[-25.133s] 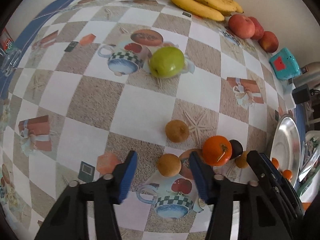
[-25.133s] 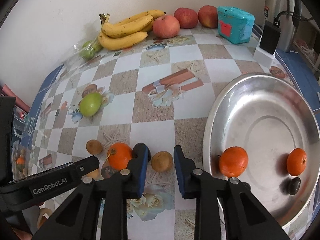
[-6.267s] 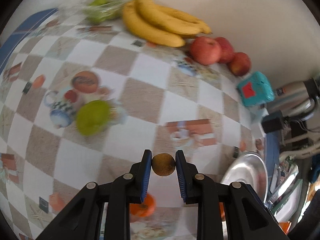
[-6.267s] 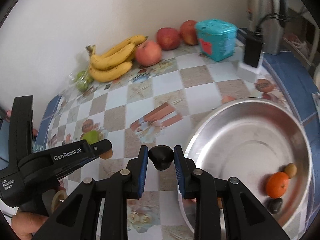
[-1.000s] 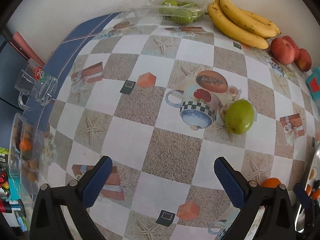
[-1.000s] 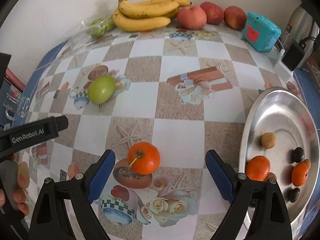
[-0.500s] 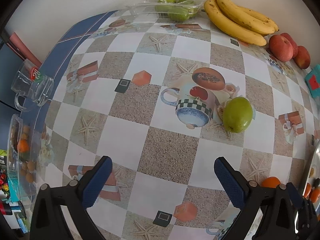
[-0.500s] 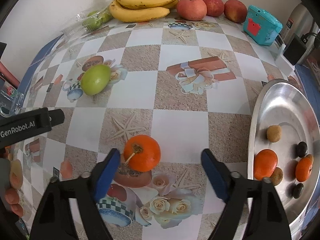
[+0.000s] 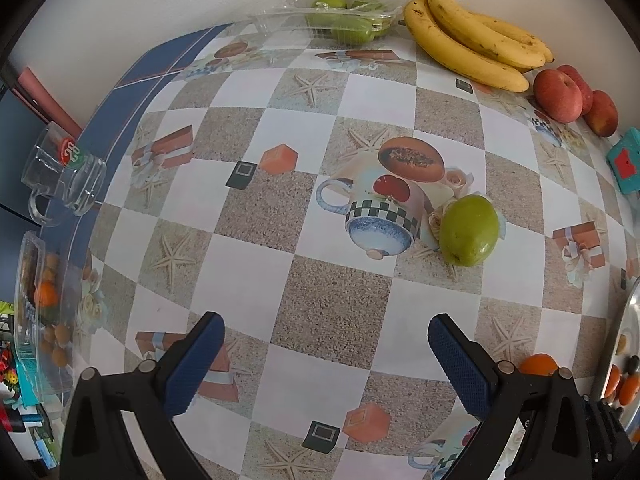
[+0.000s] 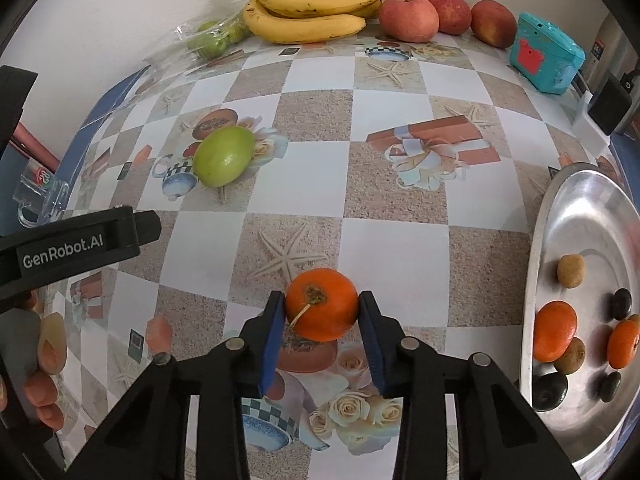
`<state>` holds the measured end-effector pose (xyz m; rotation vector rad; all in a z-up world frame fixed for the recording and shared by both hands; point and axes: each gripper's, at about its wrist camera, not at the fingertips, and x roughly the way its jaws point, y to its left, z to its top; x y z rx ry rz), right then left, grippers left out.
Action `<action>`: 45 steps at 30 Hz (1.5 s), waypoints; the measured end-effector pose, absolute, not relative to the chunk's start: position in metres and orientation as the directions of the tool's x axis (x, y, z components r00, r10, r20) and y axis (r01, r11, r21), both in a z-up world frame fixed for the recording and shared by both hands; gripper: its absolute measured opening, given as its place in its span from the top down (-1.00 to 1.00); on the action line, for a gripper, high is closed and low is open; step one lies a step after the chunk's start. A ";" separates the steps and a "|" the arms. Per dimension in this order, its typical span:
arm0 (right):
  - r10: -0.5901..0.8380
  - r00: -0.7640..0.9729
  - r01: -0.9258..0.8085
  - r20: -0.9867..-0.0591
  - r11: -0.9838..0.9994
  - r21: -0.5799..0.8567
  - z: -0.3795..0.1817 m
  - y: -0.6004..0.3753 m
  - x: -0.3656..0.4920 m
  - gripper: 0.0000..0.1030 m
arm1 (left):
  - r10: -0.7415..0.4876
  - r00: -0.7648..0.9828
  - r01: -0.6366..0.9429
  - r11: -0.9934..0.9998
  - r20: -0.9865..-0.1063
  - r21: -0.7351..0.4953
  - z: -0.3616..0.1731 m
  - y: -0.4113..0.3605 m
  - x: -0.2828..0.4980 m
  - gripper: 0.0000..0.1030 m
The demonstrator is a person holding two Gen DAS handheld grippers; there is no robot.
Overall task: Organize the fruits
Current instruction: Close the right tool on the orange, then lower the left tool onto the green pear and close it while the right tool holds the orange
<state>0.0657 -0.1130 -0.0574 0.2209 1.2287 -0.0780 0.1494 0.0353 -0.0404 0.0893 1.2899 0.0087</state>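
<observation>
While its jaws are closing, the right gripper (image 10: 322,314) has the round orange (image 10: 322,309) between blue pads that touch both sides; nothing blocks it, the shiny metal tray (image 10: 538,236) just right, a green fruit (image 10: 224,156) beyond-left; the left gripper (image 9: 326,356) gapes wide, empty

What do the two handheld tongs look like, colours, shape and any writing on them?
Both are matt black plastic. The right tongs have two angular arms with round silver rivets, ending in flat blue pads. The left tongs match, and their blue pads show a fine cross-hatched grip texture. The left tongs' body, seen from the right wrist camera, carries white "GenRobot.AI" lettering. No cables or sleeves are visible.
</observation>
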 end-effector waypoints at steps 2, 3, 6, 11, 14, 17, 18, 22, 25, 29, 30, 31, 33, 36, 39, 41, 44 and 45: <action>0.064 0.336 0.180 -0.940 0.975 0.131 -0.058 -0.113 0.066 0.25 | 0.056 0.278 0.043 0.997 -0.959 0.071 -0.040 0.035 0.149 -1.00; 0.067 0.335 0.183 -0.940 0.974 0.135 -0.058 -0.114 0.066 0.26 | 0.054 0.278 0.043 0.997 -0.959 0.069 -0.040 0.034 0.150 -1.00; 0.065 0.339 0.189 -0.939 0.973 0.135 -0.057 -0.116 0.066 0.26 | 0.046 0.278 0.044 0.997 -0.960 0.060 -0.039 0.034 0.151 -1.00; 0.065 0.349 0.204 -0.935 0.968 0.144 -0.054 -0.123 0.065 0.26 | 0.031 0.285 0.040 0.998 -0.958 0.044 -0.037 0.033 0.151 -1.00; 0.061 0.350 0.224 -0.935 0.964 0.147 -0.056 -0.130 0.065 0.26 | 0.020 0.295 0.046 0.998 -0.955 0.035 -0.035 0.031 0.152 -1.00; 0.053 0.356 0.253 -0.933 0.956 0.151 -0.056 -0.140 0.065 0.26 | 0.000 0.317 0.053 0.998 -0.948 0.018 -0.033 0.027 0.153 -1.00; 0.049 0.359 0.262 -0.932 0.953 0.151 -0.055 -0.144 0.064 0.26 | -0.010 0.324 0.055 0.998 -0.946 0.008 -0.033 0.026 0.154 -1.00; 0.036 0.371 0.298 -0.928 0.942 0.155 -0.052 -0.159 0.062 0.26 | -0.046 0.356 0.063 0.998 -0.933 -0.026 -0.031 0.022 0.157 -1.00; 0.035 0.377 0.319 -0.926 0.933 0.165 -0.051 -0.168 0.060 0.26 | -0.068 0.372 0.066 0.997 -0.926 -0.046 -0.031 0.019 0.160 -1.00; 0.034 0.390 0.341 -0.920 0.923 0.178 -0.046 -0.178 0.057 0.26 | -0.090 0.399 0.067 0.995 -0.913 -0.069 -0.030 0.015 0.163 -1.00; 0.034 0.393 0.344 -0.919 0.921 0.181 -0.046 -0.179 0.057 0.26 | -0.097 0.405 0.068 0.995 -0.909 -0.076 -0.030 0.015 0.164 -1.00; 0.035 0.396 0.346 -0.918 0.920 0.185 -0.045 -0.181 0.056 0.26 | -0.109 0.411 0.069 0.994 -0.905 -0.089 -0.029 0.014 0.165 -1.00; 0.037 0.401 0.349 -0.915 0.917 0.190 -0.043 -0.183 0.056 0.26 | -0.156 0.424 0.071 0.988 -0.892 -0.139 -0.029 0.013 0.168 -1.00; 0.041 0.405 0.353 -0.913 0.914 0.198 -0.042 -0.185 0.055 0.26 | -0.208 0.422 0.073 0.978 -0.882 -0.196 -0.032 0.011 0.172 -0.99; 0.044 0.409 0.355 -0.912 0.913 0.203 -0.041 -0.187 0.054 0.26 | -0.221 0.425 0.084 0.975 -0.878 -0.205 -0.035 0.007 0.175 -0.95; 0.045 0.410 0.356 -0.911 0.912 0.206 -0.041 -0.188 0.053 0.26 | -0.225 0.430 0.105 0.974 -0.874 -0.199 -0.035 0.003 0.177 -0.85; 0.047 0.409 0.358 -0.911 0.910 0.208 -0.041 -0.189 0.053 0.26 | -0.221 0.434 0.120 0.975 -0.874 -0.187 -0.038 0.000 0.178 -0.76; 0.048 0.408 0.359 -0.912 0.910 0.208 -0.041 -0.189 0.053 0.26 | -0.227 0.432 0.123 0.974 -0.873 -0.192 -0.039 -0.001 0.179 -0.71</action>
